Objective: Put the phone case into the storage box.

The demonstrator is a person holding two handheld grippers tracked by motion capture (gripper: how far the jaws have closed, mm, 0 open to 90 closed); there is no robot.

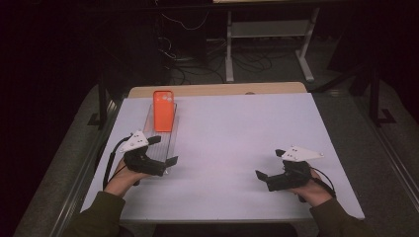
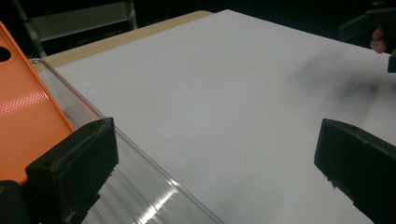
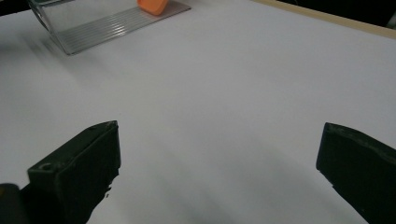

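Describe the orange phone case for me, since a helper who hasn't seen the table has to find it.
Start at the white table and go to its far left corner, where a long clear plastic tray lies. The phone case stands at the tray's far end, beyond the left tongs. It is the one bright orange thing, flat with rounded corners.

The left gripper (image 2: 215, 168) is holding its two black jaws wide apart over the white table (image 2: 224, 84). Its left jaw is sitting against the rim of a clear plastic tray (image 2: 140, 186), with an orange phone case (image 2: 23, 121) leaning in the tray behind it. At the upper right edge, the other gripper (image 2: 373, 23) is showing, with a fingertip (image 2: 379, 39) beside it.
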